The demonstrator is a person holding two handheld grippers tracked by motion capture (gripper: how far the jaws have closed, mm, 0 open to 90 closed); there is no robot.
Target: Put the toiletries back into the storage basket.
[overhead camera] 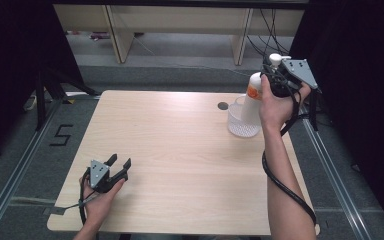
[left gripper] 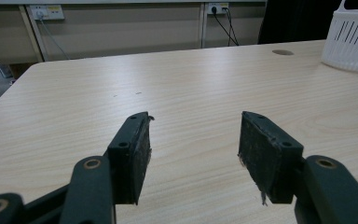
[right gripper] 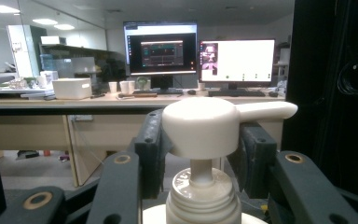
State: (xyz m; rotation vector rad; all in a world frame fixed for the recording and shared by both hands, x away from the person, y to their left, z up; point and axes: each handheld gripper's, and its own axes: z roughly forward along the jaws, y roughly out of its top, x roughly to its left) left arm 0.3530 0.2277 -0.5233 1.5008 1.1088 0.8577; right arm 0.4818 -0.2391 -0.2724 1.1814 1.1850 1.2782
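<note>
Right tool (overhead camera: pixel 276 75): clamping the pump bottle (overhead camera: pixel 253 97) near its pump head, above the white basket (overhead camera: pixel 240 125).
Left tool (overhead camera: pixel 119 165): resting wide apart on the desk (overhead camera: pixel 180 150).
Risk: bottle (top-held) possibly swinging, missing the basket.

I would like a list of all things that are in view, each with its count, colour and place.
Pump bottle: one, white with orange label, held above the basket at the table's far right; pump head between the right jaws.
Basket: one, white, perforated, far right of table.
Table: one, light wood, centre.
Cable hole: one, dark, left of basket.
Monitors: two, lit, on background desk.
Left gripper: black, open, near left.
Right gripper: black, holding bottle.
</note>
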